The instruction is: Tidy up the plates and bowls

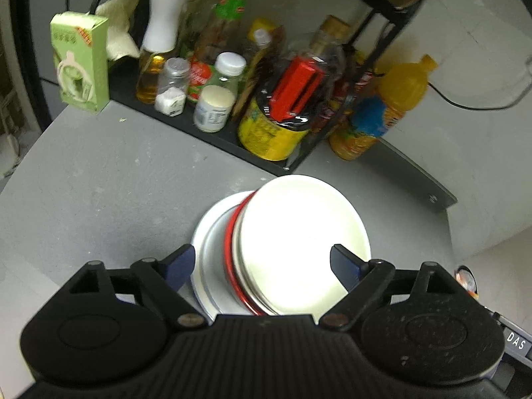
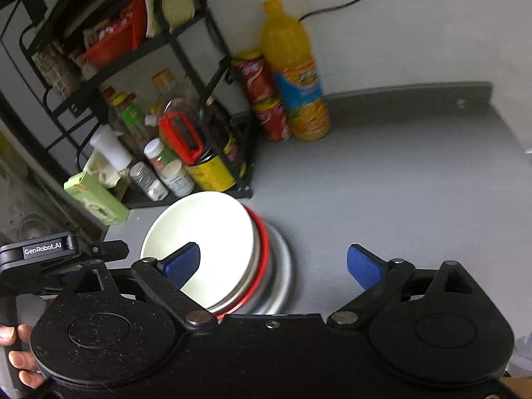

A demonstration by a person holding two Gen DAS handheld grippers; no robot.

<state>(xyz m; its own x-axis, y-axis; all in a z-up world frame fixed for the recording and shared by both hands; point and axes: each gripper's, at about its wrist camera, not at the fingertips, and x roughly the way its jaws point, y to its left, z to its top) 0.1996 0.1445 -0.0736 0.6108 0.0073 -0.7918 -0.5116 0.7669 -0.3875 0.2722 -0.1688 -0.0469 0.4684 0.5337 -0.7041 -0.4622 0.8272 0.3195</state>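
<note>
Stacking step. Both my left gripper [image 1: 262,264] and right gripper [image 2: 273,262] have jaws wide open, empty. The plate stack [image 1: 282,246] leans askew at 12 o'clock on the surface [image 1: 99,183]; next, square it.

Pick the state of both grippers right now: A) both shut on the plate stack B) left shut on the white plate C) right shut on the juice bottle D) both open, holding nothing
D: the left gripper has its blue pads spread wide over the stack of plates without pinching it, and the right gripper is spread just as wide, one pad over the stack and one over bare grey countertop.
</note>
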